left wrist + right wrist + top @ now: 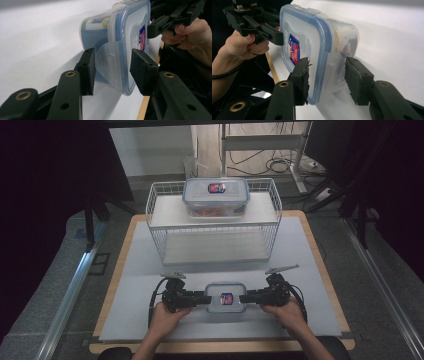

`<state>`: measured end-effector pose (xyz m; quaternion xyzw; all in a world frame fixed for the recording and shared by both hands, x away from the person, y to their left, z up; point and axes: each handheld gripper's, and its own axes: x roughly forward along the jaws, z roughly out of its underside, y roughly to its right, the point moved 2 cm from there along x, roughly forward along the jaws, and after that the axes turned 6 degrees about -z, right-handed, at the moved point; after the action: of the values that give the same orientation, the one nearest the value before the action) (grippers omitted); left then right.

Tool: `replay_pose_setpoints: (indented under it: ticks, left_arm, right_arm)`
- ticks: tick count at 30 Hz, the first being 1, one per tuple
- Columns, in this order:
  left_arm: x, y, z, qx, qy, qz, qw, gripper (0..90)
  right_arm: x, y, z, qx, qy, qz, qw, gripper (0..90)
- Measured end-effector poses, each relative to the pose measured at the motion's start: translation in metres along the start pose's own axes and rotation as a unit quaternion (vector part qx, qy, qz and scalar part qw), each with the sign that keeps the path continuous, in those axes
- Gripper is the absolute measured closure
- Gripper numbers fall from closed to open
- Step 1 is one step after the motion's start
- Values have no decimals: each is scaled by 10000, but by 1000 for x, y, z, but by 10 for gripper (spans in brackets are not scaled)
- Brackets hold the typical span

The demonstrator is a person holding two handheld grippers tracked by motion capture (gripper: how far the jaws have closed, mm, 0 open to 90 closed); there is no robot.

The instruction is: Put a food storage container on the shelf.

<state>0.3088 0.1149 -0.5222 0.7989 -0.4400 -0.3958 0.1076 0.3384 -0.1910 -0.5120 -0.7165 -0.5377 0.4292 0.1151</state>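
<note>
The container (226, 297) lies lengthwise between my 2 hand-held grippers, left (206, 297) and right (243, 298), each straddling an end latch, jaws apart.

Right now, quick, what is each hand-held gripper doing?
Left hand-held gripper: jaws straddle the end latch of the small lidded box, gaps visible, so open.
Right hand-held gripper: jaws straddle the box's other end latch, not pressing, so open.

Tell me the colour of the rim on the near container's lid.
Blue, around a clear lid on the near container; the right gripper view shows it best.
</note>
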Motion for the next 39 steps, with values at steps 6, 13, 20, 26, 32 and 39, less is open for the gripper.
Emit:
replay_pose_setpoints:
  ticks: [6,13,20,26,32,39]
  left_arm:
    - [-15,6,-16,125,191,-36,9997,568]
    - [-39,17,-47,398,441,-131,9981,567]
    - [-62,30,-90,684,542,-559,9946,518]
    - [-77,32,-113,650,828,-330,9939,539]
    - [-88,36,-133,666,890,-388,9930,538]
    - [-101,38,-162,687,946,-489,9919,539]
  right_arm:
    - [-6,-11,-15,-175,148,-1,9997,551]
    - [-19,-33,-48,-463,374,15,9982,555]
    - [-33,-56,-87,-906,599,63,9941,585]
    - [-46,-70,-113,-1050,790,79,9913,583]
    - [-52,-75,-130,-1081,918,69,9899,582]
    - [-60,-80,-161,-1126,1037,36,9882,579]
